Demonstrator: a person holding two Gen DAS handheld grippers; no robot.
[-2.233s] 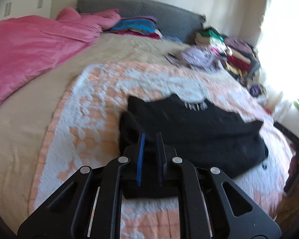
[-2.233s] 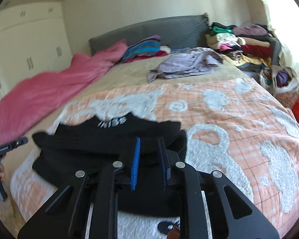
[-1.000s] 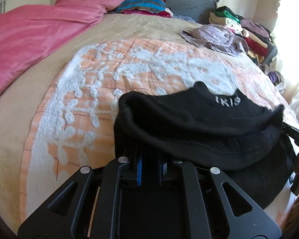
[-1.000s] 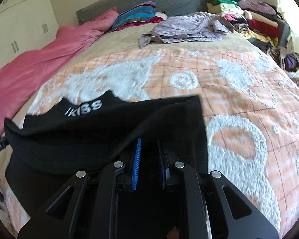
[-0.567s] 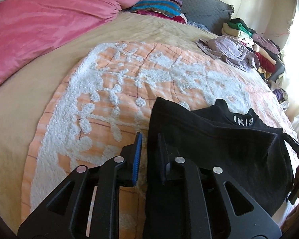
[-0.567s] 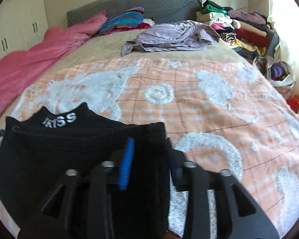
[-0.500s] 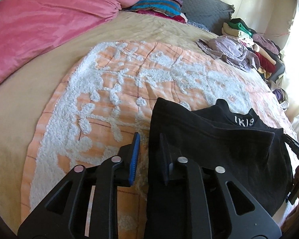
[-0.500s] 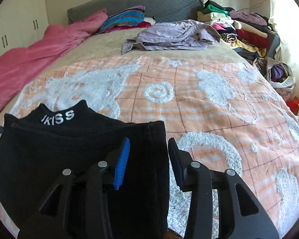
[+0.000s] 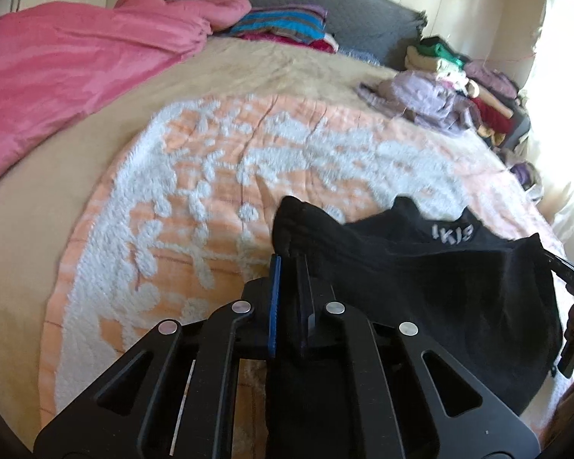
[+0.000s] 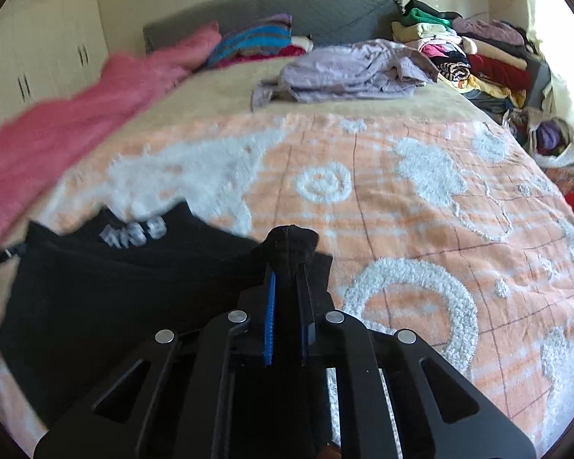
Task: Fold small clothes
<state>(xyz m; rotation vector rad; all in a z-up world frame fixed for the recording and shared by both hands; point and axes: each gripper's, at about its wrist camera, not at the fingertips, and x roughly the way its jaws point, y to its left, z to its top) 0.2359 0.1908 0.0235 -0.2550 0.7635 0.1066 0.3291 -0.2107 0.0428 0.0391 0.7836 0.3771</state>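
One black garment [image 9: 421, 287] is lying crosswise on the bed [image 9: 218, 176], collar facing the headboard [image 10: 287, 11]; left gripper [image 9: 289, 264] and right gripper [image 10: 287, 271] are each pinching a corner, fingers closed.

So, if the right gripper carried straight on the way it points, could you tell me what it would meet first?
The right gripper is shut on the black garment, so cloth already fills its jaws. Beyond that, probably the orange blanket; depth is unclear.
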